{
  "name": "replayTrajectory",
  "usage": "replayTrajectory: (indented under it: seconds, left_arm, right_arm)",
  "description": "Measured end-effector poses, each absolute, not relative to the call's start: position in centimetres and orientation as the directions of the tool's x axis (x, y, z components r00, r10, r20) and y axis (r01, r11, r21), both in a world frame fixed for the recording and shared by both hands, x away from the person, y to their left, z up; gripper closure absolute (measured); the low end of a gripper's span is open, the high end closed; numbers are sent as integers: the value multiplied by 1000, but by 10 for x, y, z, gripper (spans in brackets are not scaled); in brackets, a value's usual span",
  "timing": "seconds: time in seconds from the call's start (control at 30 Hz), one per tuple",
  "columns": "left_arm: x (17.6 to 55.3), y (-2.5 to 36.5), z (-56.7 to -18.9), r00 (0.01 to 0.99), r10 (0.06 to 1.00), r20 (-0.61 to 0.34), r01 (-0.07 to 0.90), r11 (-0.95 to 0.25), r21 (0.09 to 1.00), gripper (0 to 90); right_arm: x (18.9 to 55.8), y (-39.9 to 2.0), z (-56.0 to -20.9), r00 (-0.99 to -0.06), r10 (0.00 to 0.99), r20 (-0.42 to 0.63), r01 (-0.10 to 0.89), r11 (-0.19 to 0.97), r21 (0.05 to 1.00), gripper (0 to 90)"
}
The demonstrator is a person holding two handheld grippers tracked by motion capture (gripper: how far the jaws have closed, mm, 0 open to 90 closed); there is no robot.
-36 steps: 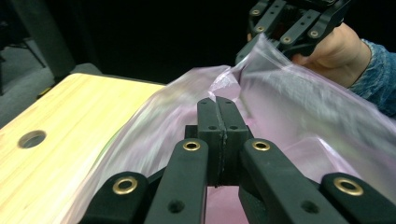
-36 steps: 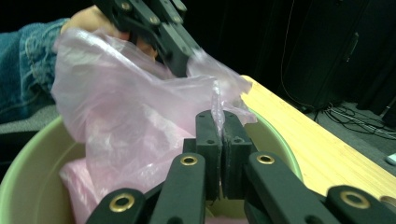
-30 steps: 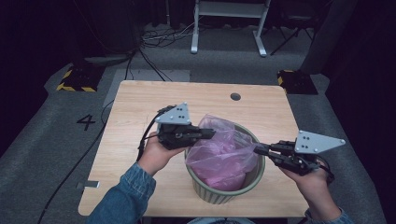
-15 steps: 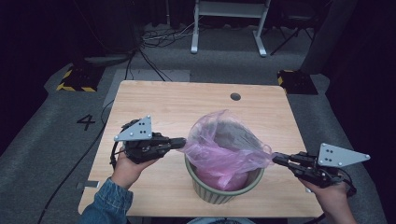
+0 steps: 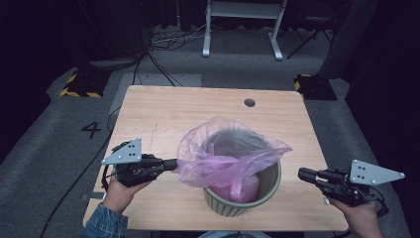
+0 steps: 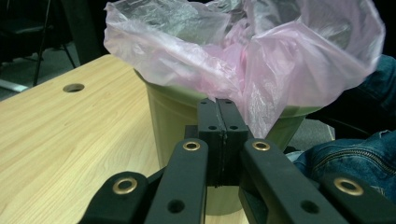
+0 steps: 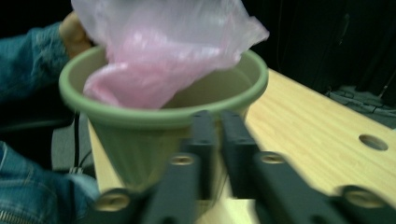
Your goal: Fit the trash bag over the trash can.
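The left gripper (image 5: 171, 164) stays clenched on the pink bag's (image 5: 225, 158) edge. The right gripper (image 5: 303, 174) has just been opening, released and empty, away from the green bin (image 5: 270, 186); that side probably needs regrasping.

Pot with bag, near edge of table.
Plastic bag (image 5: 225, 158) sits in plant pot (image 5: 265, 191), spilling over its left rim; pot stands on table (image 5: 163, 114). Left gripper (image 5: 171, 164) at bag's left edge; right gripper (image 5: 303, 174) right of pot, apart. Cable hole (image 5: 249, 102) behind pot.
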State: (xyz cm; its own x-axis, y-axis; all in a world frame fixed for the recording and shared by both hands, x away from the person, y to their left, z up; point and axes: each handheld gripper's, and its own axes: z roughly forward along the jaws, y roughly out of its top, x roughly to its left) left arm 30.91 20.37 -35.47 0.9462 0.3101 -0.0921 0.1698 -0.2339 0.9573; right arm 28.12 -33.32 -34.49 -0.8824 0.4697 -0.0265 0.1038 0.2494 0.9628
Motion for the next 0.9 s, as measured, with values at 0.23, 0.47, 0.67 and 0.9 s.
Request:
replayTrajectory:
  seconds: [0.23,0.47,0.67,0.9]
  left_arm:
    - [310,194,-353,950,301,-80,158,-246,956,897]
    - [308,196,-351,948,312,-63,149,-259,954,897]
    - [302,212,-355,934,348,-78,170,-241,956,897]
    - [296,222,-364,923,373,-98,196,-234,952,898]
  right_arm:
    - [307,-306,-334,-897,443,-1,107,219,970,400]
    - [305,-290,-328,-904,417,-92,49,315,948,898]
    - [285,-316,-332,-891,442,-103,58,336,940,900]
    - [266,-352,-351,-887,454,-86,58,294,954,900]
